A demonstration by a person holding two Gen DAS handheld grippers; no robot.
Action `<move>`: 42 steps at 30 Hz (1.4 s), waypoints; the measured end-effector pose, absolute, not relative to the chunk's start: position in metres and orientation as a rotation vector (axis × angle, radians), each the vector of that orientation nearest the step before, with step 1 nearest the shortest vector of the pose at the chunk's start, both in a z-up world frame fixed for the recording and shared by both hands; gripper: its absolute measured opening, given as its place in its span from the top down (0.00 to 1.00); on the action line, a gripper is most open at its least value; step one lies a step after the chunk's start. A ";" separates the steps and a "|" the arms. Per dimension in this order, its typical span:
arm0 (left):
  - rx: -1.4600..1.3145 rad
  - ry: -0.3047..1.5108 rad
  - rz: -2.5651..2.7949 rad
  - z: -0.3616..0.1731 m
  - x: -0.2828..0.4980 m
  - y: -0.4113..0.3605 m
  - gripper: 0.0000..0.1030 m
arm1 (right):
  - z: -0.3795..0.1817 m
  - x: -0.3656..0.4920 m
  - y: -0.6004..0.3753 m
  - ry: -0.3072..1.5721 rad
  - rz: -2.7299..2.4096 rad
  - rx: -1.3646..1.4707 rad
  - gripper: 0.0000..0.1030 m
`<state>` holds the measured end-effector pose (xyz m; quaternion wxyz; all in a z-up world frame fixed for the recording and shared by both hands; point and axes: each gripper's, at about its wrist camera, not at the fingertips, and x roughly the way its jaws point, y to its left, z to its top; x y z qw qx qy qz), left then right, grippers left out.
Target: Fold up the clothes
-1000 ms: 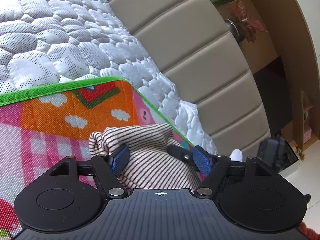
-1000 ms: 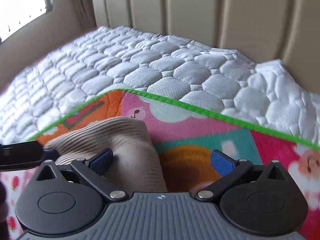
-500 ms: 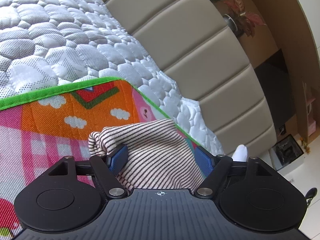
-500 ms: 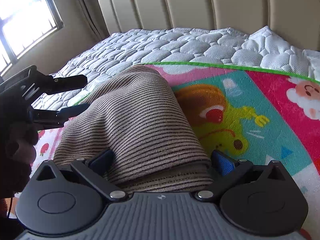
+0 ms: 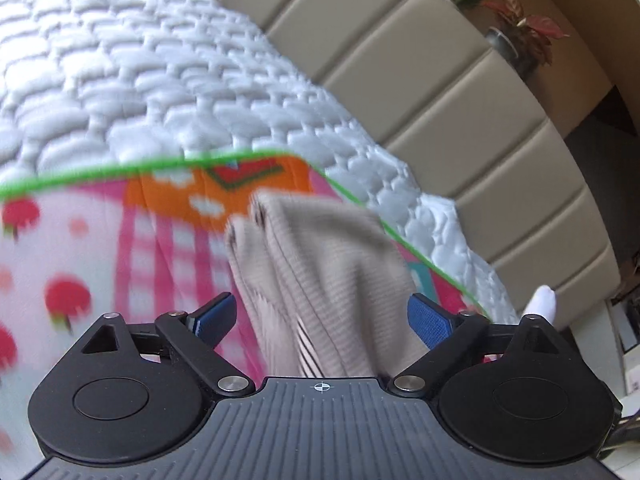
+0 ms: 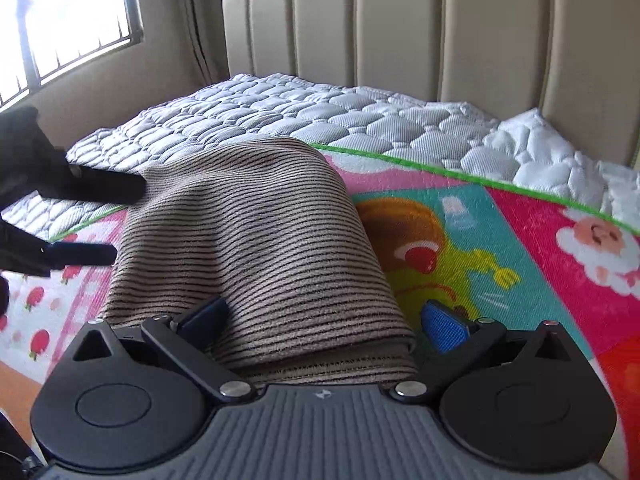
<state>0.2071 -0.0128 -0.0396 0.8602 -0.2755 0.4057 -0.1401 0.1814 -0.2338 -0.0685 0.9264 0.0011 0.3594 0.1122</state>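
A beige garment with thin dark stripes (image 6: pixel 256 248) lies folded on a colourful play mat (image 6: pixel 540 240) spread over the bed. In the right wrist view my right gripper (image 6: pixel 324 322) is open, its blue pads on either side of the garment's near end. The left gripper (image 6: pixel 96 220) shows at the left of that view, its fingers at the garment's far corner. In the blurred left wrist view my left gripper (image 5: pixel 322 314) is open with the garment (image 5: pixel 332 264) lying between its jaws, not pinched.
The quilted white mattress (image 6: pixel 320 116) lies beyond the mat's green edge. A beige padded headboard (image 6: pixel 460 40) stands behind. A window (image 6: pixel 68 12) is at the left. A potted plant (image 5: pixel 516 40) sits past the headboard in the left wrist view.
My left gripper has opened wider and released the garment's corner, and its view has swung. My right gripper has drawn back slightly, staying open around the garment.
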 end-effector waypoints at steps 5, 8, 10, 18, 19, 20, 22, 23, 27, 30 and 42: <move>-0.384 0.899 -0.233 -0.057 0.211 -0.036 0.09 | -0.067 0.177 -0.240 0.750 0.252 -0.002 0.00; -0.409 0.901 -0.248 -0.061 0.211 -0.031 0.09 | -0.068 0.181 -0.250 0.785 0.275 0.068 0.00; -0.413 0.899 -0.255 -0.062 0.211 -0.030 0.09 | -0.065 0.184 -0.258 0.810 0.292 0.119 0.00; -0.435 0.900 -0.283 -0.065 0.214 -0.026 0.09 | -0.022 0.221 -0.295 0.762 0.403 0.377 0.07; -0.433 0.899 -0.286 -0.065 0.214 -0.026 0.09 | -0.023 0.235 -0.291 0.784 0.405 0.359 0.13; -0.430 0.898 -0.289 -0.065 0.213 -0.026 0.09 | -0.024 0.248 -0.287 0.806 0.405 0.339 0.23; -0.428 0.897 -0.295 -0.065 0.214 -0.025 0.09 | -0.041 0.268 -0.278 0.858 0.345 0.245 0.26; -0.427 0.896 -0.297 -0.065 0.214 -0.024 0.09 | -0.051 0.275 -0.275 0.884 0.323 0.209 0.23; -0.417 0.891 -0.308 -0.065 0.215 -0.023 0.09 | -0.072 0.276 -0.287 0.908 0.292 0.300 0.06; -0.448 0.888 -0.325 -0.066 0.215 -0.021 0.09 | -0.077 0.267 -0.303 0.920 0.366 0.439 0.06; -0.479 0.955 -0.376 -0.069 0.220 -0.031 0.23 | -0.079 0.258 -0.269 0.960 0.547 0.277 0.09</move>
